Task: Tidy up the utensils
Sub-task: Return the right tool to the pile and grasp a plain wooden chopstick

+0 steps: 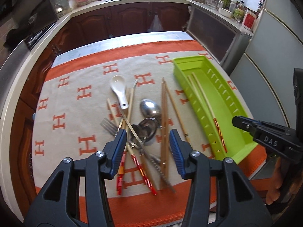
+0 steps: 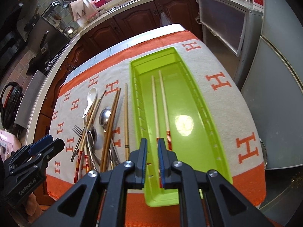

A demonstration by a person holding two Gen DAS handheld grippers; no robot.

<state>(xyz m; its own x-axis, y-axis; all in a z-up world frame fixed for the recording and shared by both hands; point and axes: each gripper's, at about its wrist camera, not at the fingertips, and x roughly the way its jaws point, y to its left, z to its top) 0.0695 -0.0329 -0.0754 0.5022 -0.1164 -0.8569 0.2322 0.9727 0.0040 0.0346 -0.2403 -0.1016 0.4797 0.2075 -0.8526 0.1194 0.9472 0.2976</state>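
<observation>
Hovering with jaws spread, the left gripper [image 1: 147, 143] has the heap of mixed metal and wooden utensils [image 1: 144, 124] just beyond its fingertips. The right gripper [image 2: 152, 152], slightly parted and gripping nothing, has 2 pale chopsticks [image 2: 161, 102] ahead in the lime-green plastic tray [image 2: 189, 87].

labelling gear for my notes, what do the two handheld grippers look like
Both are matte black plastic clamps with triangular cut-outs, silver pivot screws and ribbed blue pads on the fingers. The left gripper reads "GenRobot.AI" on its side; the right gripper shows "DAS" moulded near its tip. No cables or sleeves show.
</observation>
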